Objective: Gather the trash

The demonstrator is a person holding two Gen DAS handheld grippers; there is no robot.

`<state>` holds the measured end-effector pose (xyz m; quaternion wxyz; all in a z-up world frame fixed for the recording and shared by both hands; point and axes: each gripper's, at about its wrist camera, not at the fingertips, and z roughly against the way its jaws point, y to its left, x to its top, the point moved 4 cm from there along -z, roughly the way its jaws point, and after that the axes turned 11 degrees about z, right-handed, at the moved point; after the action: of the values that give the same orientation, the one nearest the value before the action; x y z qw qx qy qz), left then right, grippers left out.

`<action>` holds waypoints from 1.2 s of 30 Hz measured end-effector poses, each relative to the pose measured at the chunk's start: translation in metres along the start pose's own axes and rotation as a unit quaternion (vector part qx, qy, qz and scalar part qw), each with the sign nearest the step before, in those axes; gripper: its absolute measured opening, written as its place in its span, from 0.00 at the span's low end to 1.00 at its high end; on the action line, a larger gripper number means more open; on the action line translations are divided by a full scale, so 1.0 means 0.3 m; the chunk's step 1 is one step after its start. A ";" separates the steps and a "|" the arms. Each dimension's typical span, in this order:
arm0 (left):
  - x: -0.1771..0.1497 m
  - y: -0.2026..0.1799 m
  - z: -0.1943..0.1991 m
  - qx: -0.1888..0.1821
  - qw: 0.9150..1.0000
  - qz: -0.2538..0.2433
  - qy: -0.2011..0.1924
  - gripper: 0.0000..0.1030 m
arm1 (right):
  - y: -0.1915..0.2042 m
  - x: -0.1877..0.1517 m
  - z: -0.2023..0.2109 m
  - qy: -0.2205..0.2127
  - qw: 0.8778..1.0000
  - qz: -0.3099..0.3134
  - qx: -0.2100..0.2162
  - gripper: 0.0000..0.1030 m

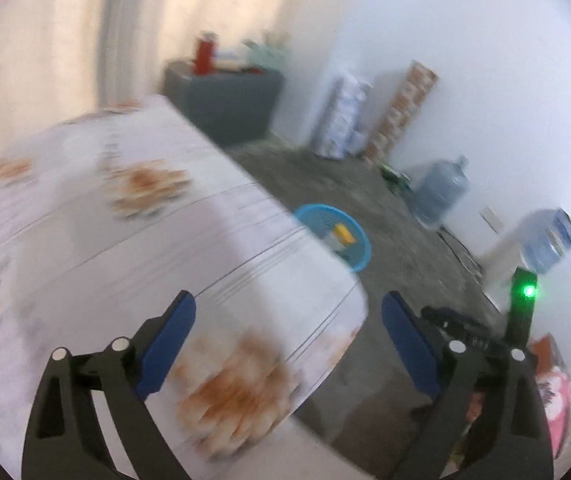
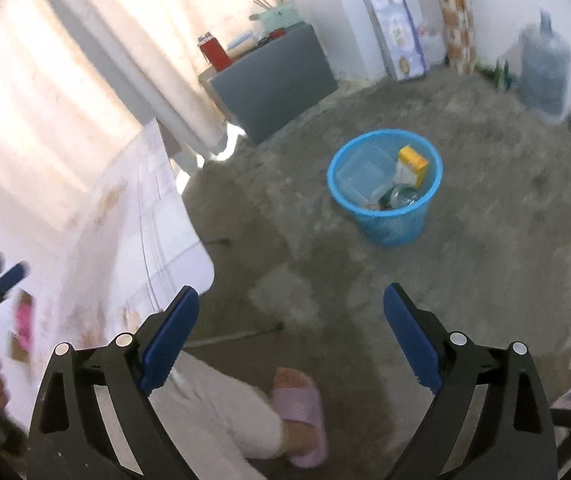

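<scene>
A: Right, we have both grippers spread wide with nothing between the pads. The left gripper [image 1: 288, 314] hangs over the near corner of the table [image 1: 85, 208], and the right gripper [image 2: 291, 306] looks down at bare floor [image 2: 485, 272].

B: And the blue bin [image 2: 385, 188] sits at about one o'clock from our right tongs, well apart from them. We can see a yellow carton [image 2: 412, 162], a clear tub [image 2: 361, 174] and some crumpled wrappers already in it.

A: From the left wrist it peeks past the table edge at one o'clock too. Anything left to collect?

B: Possibly. There is something pink [image 2: 23, 326] on the table at nine o'clock in the right view, but it is too blurred to name.

A: Our worry, we'd say, is speed. The left view is smeared, so a hurried reach could miss the piece or knock it off the edge.

B: Also the foot in the slipper [image 2: 301, 412] is close under our right tongs, and that table corner is easy to clip.
</scene>
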<state>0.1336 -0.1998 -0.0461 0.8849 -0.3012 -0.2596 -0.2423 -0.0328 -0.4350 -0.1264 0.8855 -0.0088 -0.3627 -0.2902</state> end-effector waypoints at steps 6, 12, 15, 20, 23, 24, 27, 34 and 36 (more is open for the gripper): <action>-0.116 0.130 0.234 0.064 0.993 0.037 -0.088 0.95 | 0.159 0.097 0.107 -0.069 0.993 0.068 -0.061 0.92; -0.158 0.193 0.369 0.119 0.980 0.037 -0.154 0.95 | 0.372 0.126 0.263 -0.179 0.977 0.077 -0.082 0.92; -0.178 0.203 0.408 0.150 0.973 0.034 -0.171 0.95 | 0.458 0.087 0.305 -0.200 0.970 0.095 -0.096 0.92; -0.201 0.202 0.441 0.220 0.955 0.027 -0.198 0.95 | 0.542 -0.004 0.372 -0.219 0.947 0.142 -0.188 0.92; -0.207 0.211 0.434 0.246 0.947 0.022 -0.205 0.95 | 0.565 -0.041 0.388 -0.213 0.943 0.157 -0.203 0.92; -0.208 0.218 0.430 0.252 0.946 0.028 -0.204 0.95 | 0.571 -0.053 0.396 -0.208 0.944 0.155 -0.204 0.92; -0.212 0.224 0.428 0.228 0.951 0.046 -0.204 0.95 | 0.582 -0.082 0.413 -0.193 0.948 0.146 -0.206 0.92; -0.237 0.175 0.394 0.230 0.957 0.021 -0.174 0.95 | 0.604 -0.133 0.412 -0.167 0.950 0.149 -0.220 0.92; -0.241 0.160 0.374 0.235 0.959 0.010 -0.157 0.95 | 0.599 -0.139 0.414 -0.164 0.950 0.145 -0.222 0.92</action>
<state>0.0726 -0.0725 -0.0326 0.8809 -0.1221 -0.4423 -0.1157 -0.0423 -0.2365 -0.0269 0.8223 -0.3045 -0.4239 -0.2267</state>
